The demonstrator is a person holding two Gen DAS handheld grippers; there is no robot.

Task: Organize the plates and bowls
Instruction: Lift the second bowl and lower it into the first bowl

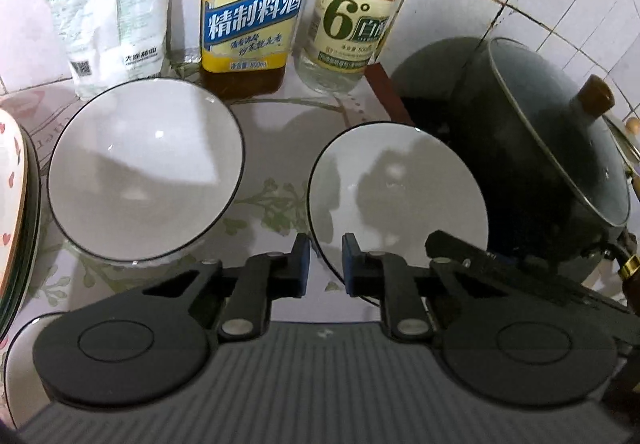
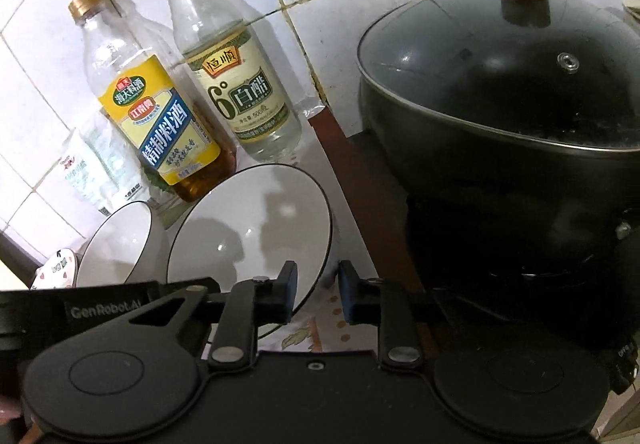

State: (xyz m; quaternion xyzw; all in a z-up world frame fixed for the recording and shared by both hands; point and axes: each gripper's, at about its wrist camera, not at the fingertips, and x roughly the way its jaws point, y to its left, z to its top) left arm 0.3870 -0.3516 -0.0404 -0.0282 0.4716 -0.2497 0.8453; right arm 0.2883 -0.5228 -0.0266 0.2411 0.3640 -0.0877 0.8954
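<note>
Both tools clamp one white bowl's [image 1: 400, 184] rim: left gripper [image 1: 325, 264] at its near edge, right gripper [image 2: 318, 294] (wok [image 2: 500, 116] ahead) alongside.

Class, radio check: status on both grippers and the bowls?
Left gripper and right gripper each shut on right bowl rim. Left bowl untouched. Lidded wok close beside.

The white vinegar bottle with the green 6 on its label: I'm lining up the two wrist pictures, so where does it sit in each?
Left wrist view: the vinegar bottle stands at top centre-right, just right of the yellow-labelled cooking wine bottle.
Right wrist view: the vinegar bottle is upper left of centre, again right of it.
Shared landmark: the lidded black wok.
</note>
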